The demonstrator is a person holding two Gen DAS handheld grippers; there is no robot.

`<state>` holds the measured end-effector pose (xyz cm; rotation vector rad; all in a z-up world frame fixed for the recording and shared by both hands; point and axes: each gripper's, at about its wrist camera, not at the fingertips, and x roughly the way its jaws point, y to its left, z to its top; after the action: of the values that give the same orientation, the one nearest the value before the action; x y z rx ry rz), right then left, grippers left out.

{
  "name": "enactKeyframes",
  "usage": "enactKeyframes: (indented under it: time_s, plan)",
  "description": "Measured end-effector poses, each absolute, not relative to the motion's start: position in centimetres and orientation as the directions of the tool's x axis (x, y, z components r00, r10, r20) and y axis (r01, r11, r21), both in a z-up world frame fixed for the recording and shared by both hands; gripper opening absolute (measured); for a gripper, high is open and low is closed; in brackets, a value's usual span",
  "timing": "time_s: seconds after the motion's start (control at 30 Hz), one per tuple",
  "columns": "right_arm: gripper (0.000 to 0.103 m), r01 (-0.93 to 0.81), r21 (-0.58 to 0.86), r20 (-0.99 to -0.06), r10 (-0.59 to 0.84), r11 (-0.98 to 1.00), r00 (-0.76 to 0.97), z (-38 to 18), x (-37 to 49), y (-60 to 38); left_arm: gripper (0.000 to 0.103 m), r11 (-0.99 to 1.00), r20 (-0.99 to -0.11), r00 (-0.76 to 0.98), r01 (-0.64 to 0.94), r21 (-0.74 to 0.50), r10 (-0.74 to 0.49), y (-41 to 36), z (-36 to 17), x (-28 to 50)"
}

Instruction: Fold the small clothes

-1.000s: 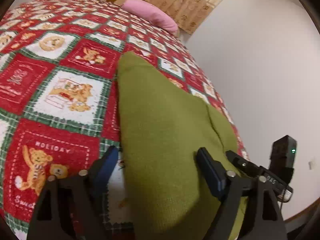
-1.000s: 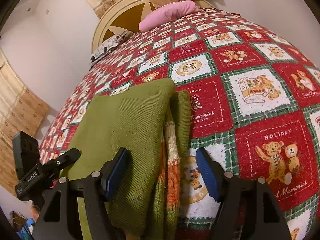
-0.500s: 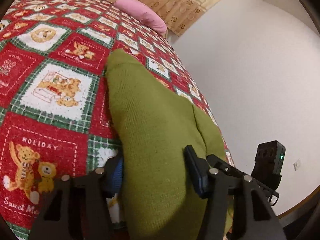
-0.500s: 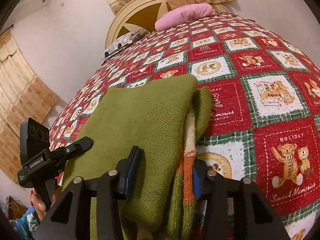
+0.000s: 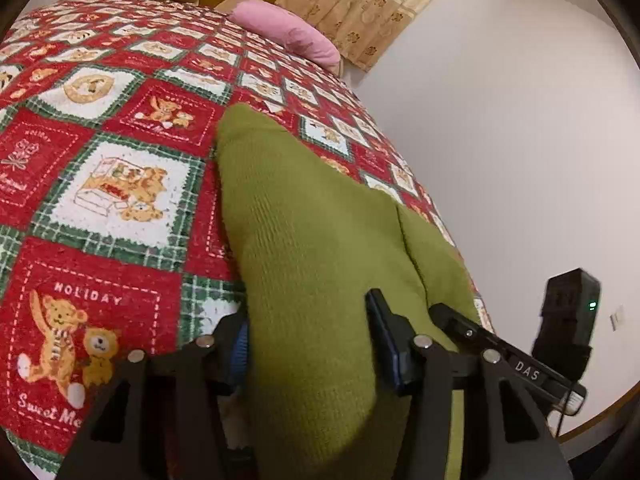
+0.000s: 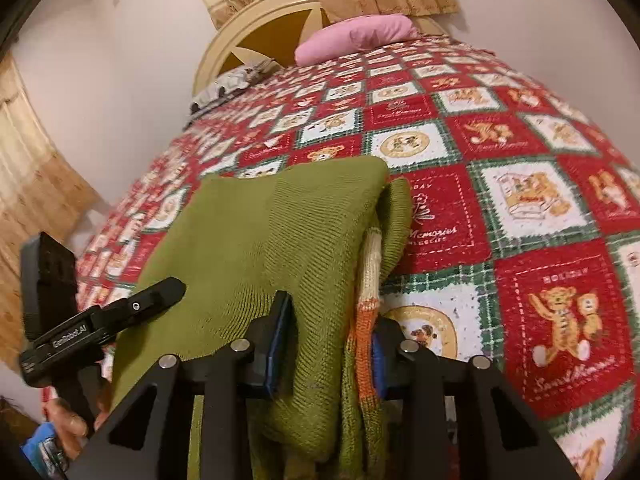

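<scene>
Pinching green sweater (image 5: 304, 240), both grippers closing

Readable words on the bedspread and on the two hand-held grippers

The bedspread (image 5: 100, 208) carries stitched words in its red squares: near its near edge in the left wrist view, "HOLIDAY" above two bears and "Sweet Me…" below them, cut off by the gripper. In the right wrist view a red square beside the folded green knit reads "…Memories" under a partly hidden "…DAY", and the bear square toward the near right corner reads "HOLIDAY" and "Sweet Memories". The right gripper (image 5: 528, 372), seen from the left wrist, bears a small label "DAS". The left gripper (image 6: 72, 336), seen from the right wrist, bears "GenRobot.AI". Smaller lettering in the far squares is too small to read.
</scene>
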<state>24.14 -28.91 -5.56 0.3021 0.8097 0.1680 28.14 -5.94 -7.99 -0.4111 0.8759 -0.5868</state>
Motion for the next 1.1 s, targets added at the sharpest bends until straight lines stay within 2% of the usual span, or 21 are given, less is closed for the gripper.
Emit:
enactKeyframes:
  time_s: [0.2,0.4,0.67,1.1]
  plan:
    - [0.028,0.033,0.136,-0.716,0.075,0.99,0.694,-4.3,23.6,-25.8,0.05,0.826,-0.641,0.526,0.289,-0.484,-0.559,-6.5,-7.3,27.7]
    - [0.025,0.046,0.089,-0.701,0.03,0.995,0.712,-3.3,22.7,-25.1,0.046,0.848,-0.673,0.523,0.245,-0.47,-0.524,-6.4,-6.5,27.4]
    - [0.024,0.054,-0.055,-0.658,-0.077,0.997,0.749,-2.4,21.8,-22.4,0.042,0.861,-0.691,0.521,0.22,-0.458,-0.501,-6.1,-6.0,27.1]
    - [0.024,0.059,0.079,-0.623,0.003,0.995,0.782,0.4,18.6,-21.6,0.041,0.887,-0.7,0.55,0.215,-0.408,-0.455,-5.1,-3.8,24.3]
